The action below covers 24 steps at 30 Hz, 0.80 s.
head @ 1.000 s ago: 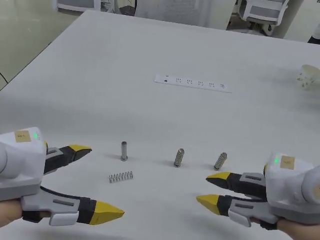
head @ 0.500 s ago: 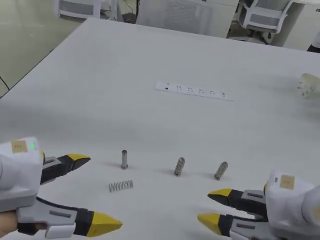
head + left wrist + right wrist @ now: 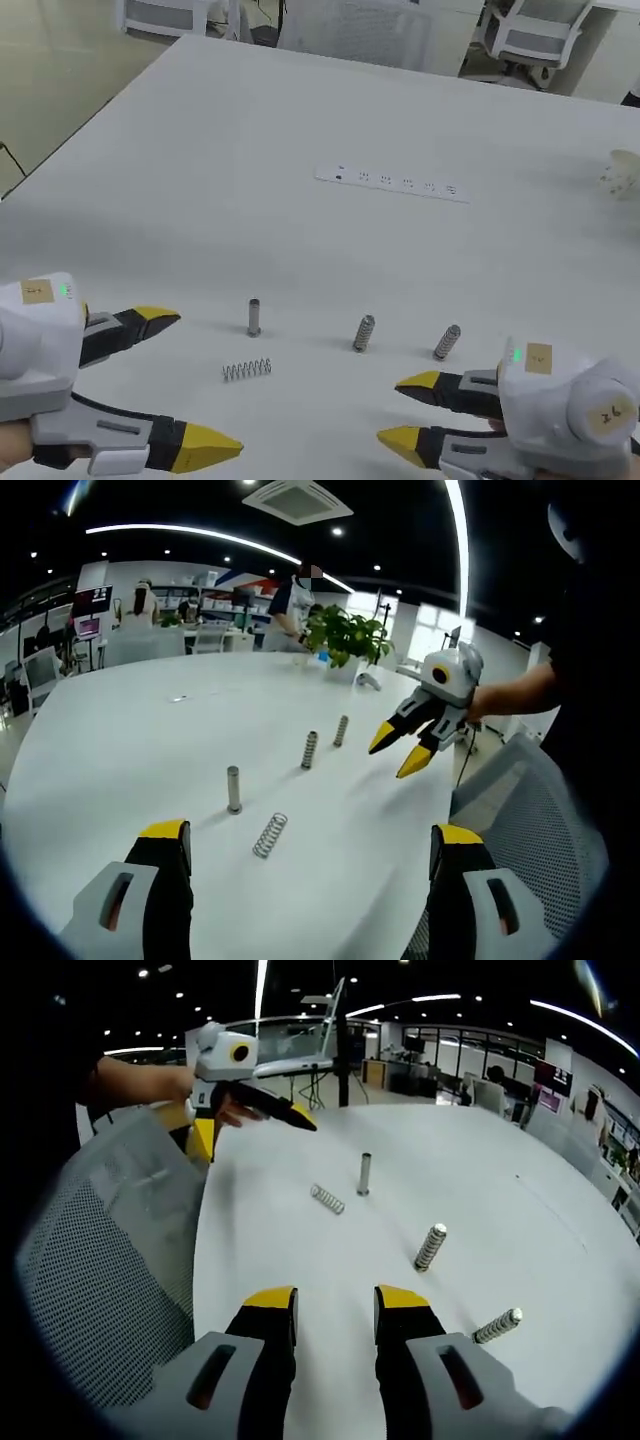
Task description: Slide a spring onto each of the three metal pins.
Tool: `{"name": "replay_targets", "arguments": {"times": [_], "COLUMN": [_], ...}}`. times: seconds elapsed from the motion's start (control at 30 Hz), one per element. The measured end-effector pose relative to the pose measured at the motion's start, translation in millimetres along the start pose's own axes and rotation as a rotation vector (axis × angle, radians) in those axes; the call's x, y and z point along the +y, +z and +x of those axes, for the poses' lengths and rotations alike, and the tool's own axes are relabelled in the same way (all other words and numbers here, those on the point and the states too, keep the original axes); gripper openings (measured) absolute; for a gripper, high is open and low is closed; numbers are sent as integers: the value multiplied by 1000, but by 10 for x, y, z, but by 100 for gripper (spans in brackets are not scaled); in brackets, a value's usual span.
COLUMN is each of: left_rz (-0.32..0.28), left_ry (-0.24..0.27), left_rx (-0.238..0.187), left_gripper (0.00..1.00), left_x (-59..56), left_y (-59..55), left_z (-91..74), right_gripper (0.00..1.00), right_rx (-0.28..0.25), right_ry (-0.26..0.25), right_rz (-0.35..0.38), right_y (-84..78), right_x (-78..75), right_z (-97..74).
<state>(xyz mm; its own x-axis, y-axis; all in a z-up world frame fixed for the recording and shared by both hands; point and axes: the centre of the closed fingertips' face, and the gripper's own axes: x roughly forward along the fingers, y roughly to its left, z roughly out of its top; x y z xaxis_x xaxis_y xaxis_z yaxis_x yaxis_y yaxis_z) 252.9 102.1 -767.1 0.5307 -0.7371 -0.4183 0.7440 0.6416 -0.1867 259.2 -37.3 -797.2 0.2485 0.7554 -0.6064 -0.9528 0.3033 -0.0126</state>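
A loose spring (image 3: 246,369) lies on the table (image 3: 300,230), lower centre, just beneath the bare pin (image 3: 254,316). Light and squashy, it likely wants a gentle mid-coil pinch. The left gripper (image 3: 198,382) gapes wide, the right gripper (image 3: 395,410) barely; both empty.

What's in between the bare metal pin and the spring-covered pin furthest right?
A second metal pin wearing a coiled spring stands between them, clear in the head view.
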Motion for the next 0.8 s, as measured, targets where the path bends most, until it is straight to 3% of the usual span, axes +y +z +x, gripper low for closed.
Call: {"name": "replay_targets", "arguments": {"times": [0.33,0.8], "left_rz": [2,-7], "left_ry": [-4,0], "left_rx": [-2,2], "left_gripper": [96,96], "left_x": [-12,-8], "left_y": [17,-22], "left_z": [1,-28], "right_gripper": [28,27], "right_rx": [21,30], "right_ry": [72,124], "right_rz": [-128,-213], "right_y": [249,527], "right_x": [77,69], "right_z": [323,714]}}
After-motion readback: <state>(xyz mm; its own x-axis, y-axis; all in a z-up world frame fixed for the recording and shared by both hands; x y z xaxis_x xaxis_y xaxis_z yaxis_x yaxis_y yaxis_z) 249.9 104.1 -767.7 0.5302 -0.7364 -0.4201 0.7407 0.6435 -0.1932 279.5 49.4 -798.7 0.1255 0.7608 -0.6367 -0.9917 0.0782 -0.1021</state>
